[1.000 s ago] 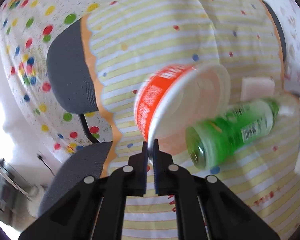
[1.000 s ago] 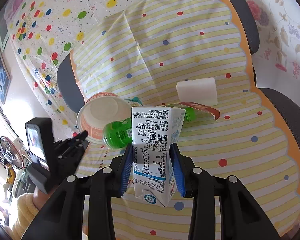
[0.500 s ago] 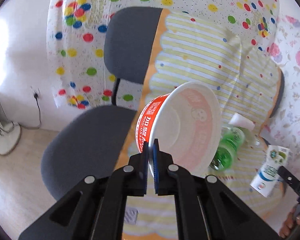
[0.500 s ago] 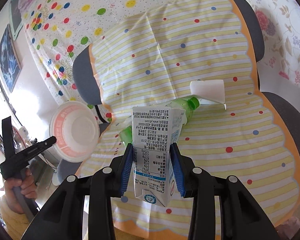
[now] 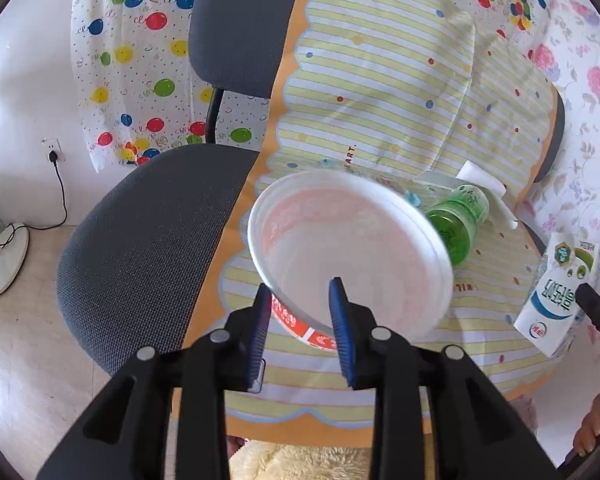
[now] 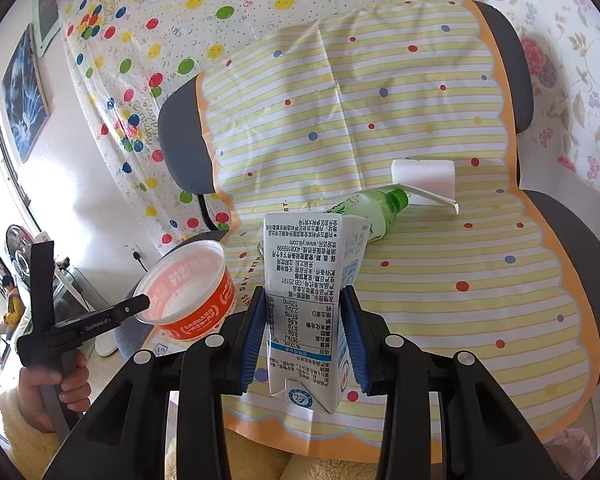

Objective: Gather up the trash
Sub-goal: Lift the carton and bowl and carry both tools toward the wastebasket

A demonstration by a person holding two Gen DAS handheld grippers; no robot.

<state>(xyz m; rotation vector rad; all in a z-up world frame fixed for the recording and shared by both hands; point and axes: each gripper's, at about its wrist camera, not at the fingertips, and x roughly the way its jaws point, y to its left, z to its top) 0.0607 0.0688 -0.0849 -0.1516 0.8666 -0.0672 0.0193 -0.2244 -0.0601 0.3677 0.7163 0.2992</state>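
Observation:
A red and white noodle bowl [image 5: 352,252] hangs in front of my left gripper [image 5: 300,296], whose jaws stand apart on either side of its near rim. In the right wrist view the bowl [image 6: 192,292] sits at the tip of that gripper, tilted, off the seat's left edge. My right gripper [image 6: 304,300] is shut on a white milk carton [image 6: 308,304], held above the striped cloth [image 6: 420,264]. The carton also shows at the right in the left wrist view [image 5: 556,292]. A green bottle [image 6: 364,208] lies on the cloth beyond it.
A white foam block [image 6: 424,172] and a torn wrapper [image 6: 436,198] lie behind the bottle. The cloth covers grey office chairs [image 5: 148,248]. A fan base [image 5: 4,256] and a cord stand on the floor at left.
My left gripper's jaws have opened from pinching the bowl's rim, and the bowl has tipped with its mouth upward. The right gripper has pulled back a little with the carton.

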